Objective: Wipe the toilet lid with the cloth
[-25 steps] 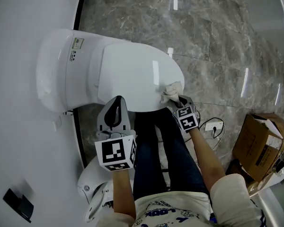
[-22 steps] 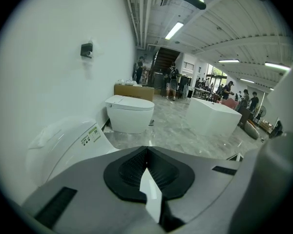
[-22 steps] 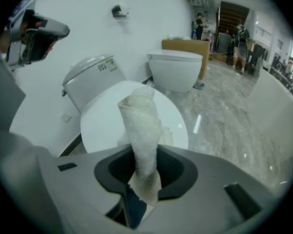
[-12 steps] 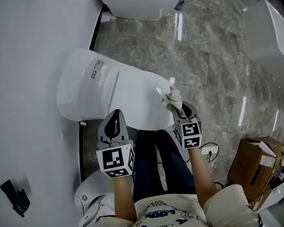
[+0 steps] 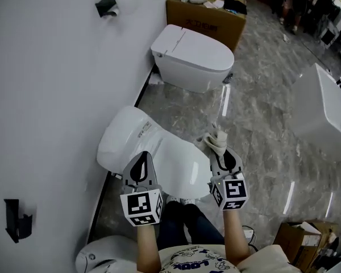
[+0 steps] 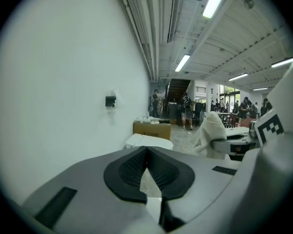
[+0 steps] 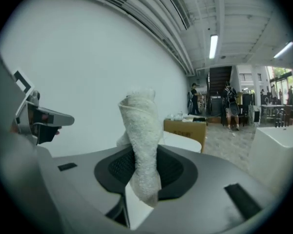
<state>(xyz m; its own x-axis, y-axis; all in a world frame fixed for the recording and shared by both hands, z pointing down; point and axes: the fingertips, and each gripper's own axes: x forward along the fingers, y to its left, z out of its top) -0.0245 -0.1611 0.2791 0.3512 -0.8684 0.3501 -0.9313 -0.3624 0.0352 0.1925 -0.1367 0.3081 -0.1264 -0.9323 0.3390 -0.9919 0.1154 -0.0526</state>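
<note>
Now, with right claw (image 7: 142, 177) pinched tight on the cloth (image 7: 140, 130), held up off the toilet lid (image 5: 179, 164) below: tip down, press cloth flat on the lid, sweep in overlapping passes, grip firm; left claw (image 6: 147, 172) closed on nothing, best parked aside

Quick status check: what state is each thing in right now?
Left gripper: jaws shut, empty.
Right gripper: jaws shut on the cloth.
Cloth: bunched, standing up from the jaws, off the lid.
Toilet lid: down.
Far toilet: lid down.
Box by the wall: open, things inside.
</note>
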